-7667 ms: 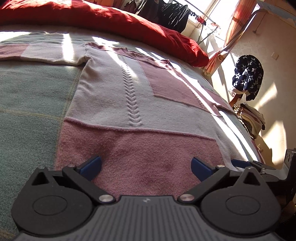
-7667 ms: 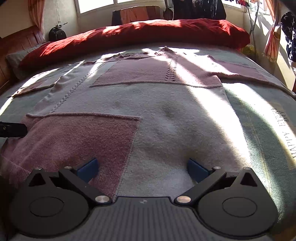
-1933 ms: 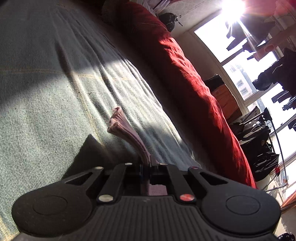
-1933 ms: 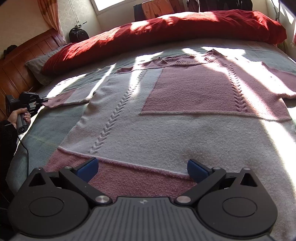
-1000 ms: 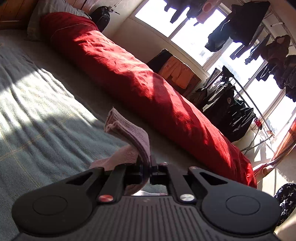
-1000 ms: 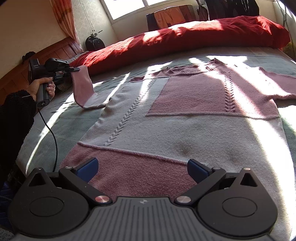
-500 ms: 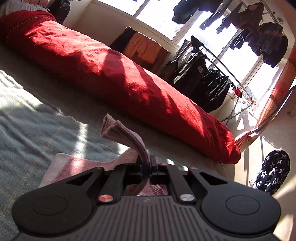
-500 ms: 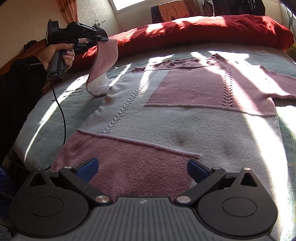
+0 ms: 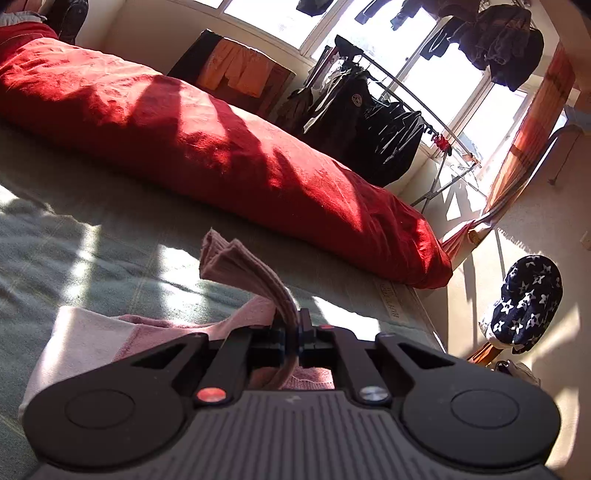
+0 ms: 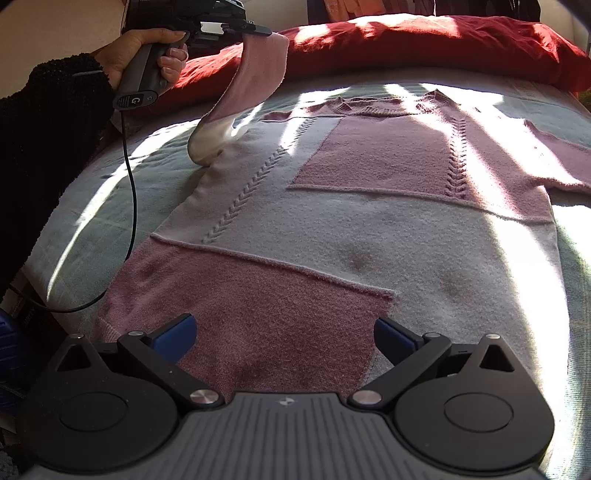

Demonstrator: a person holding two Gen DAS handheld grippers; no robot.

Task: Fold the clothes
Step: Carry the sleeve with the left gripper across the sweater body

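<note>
A pink and pale grey patchwork sweater [image 10: 369, 229] lies flat, front up, on the bed. Its left sleeve [image 10: 255, 74] is lifted off the blanket, hanging from my left gripper [image 10: 255, 33], which a hand holds at the upper left of the right wrist view. In the left wrist view that gripper [image 9: 291, 345] is shut on the sleeve cuff [image 9: 240, 266], whose ribbed end sticks up past the fingers. My right gripper [image 10: 284, 338] hovers open over the pink hem panel, nothing between its blue pads [image 10: 177, 334].
A long red duvet roll [image 10: 424, 40] lies across the head of the bed. The green-grey blanket [image 10: 110, 192] covers the bed. A black cable [image 10: 131, 206] hangs from the left gripper. A clothes rack [image 9: 376, 110] and a star-patterned garment [image 9: 524, 302] stand beyond the bed.
The left gripper has carried the sleeve cuff up and rightward toward the sweater's body, so the sleeve now hangs higher and nearer. The right gripper has stayed over the hem.
</note>
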